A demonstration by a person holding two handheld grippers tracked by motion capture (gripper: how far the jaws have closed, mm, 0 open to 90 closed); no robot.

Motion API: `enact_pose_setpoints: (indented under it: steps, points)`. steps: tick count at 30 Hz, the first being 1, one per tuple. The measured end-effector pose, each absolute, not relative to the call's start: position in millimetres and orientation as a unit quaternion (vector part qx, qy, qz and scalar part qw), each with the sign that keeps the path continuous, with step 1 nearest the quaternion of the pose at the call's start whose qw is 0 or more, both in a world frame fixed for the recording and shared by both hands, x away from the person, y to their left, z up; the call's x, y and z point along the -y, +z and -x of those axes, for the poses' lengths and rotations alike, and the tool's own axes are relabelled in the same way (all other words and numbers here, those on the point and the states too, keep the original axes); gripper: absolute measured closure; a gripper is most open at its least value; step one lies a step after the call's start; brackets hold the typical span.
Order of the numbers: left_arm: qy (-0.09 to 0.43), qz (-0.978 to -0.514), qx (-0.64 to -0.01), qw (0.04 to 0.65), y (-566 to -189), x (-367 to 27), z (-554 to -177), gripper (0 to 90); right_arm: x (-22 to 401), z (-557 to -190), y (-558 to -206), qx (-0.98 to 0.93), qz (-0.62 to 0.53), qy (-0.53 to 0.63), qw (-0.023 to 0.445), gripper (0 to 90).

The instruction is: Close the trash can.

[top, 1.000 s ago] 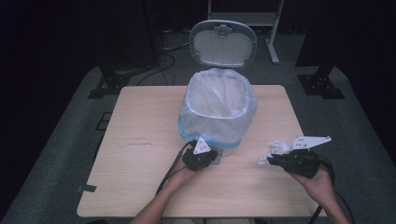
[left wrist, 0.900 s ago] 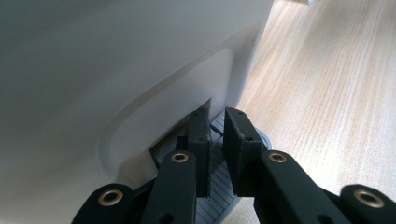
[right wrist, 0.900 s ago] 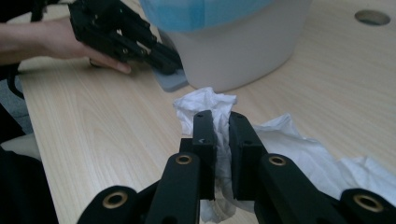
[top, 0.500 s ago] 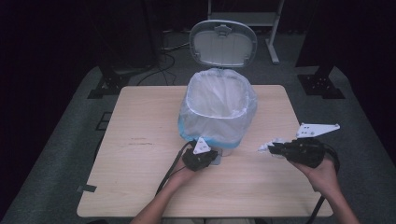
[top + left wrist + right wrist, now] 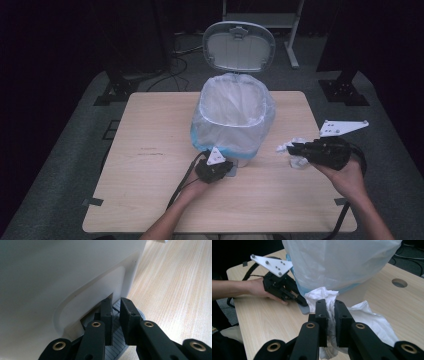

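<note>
A white pedal bin [image 5: 232, 115] lined with a clear plastic bag stands mid-table, its lid [image 5: 239, 47] raised. My left gripper [image 5: 227, 170] is shut, its tips resting on the grey ribbed pedal [image 5: 116, 346] at the bin's foot, close to the bin's white wall [image 5: 62, 272]. My right gripper [image 5: 292, 147] hovers above the table to the bin's right, shut on a crumpled white tissue [image 5: 322, 293] that hangs out on both sides of the jaws. In the right gripper view the left gripper [image 5: 303, 302] sits on the pedal [image 5: 304, 309] just beyond the tissue.
The wooden table [image 5: 150, 190] has a round cable hole [image 5: 399, 283] near the bin. Dark floor, stand legs and cables surround the table. A cable trails from each gripper toward the near edge.
My right gripper has risen from the table with the tissue and drifted slightly right. The left gripper has stayed on the pedal, and the lid stays up.
</note>
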State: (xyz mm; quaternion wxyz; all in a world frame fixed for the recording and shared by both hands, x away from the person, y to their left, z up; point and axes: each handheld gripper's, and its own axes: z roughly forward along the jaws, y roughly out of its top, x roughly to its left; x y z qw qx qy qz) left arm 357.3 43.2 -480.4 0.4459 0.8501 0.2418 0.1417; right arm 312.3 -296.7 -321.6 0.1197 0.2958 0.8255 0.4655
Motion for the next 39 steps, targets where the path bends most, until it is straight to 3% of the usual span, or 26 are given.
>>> enact_pose_setpoints:
  steps: [39]
  points:
    - [0.14,-0.851,-0.241,0.445,-480.2,-43.4,-357.5,81.4,277.4,-343.3,-234.2,-0.818,-0.283,0.49,0.108,82.7]
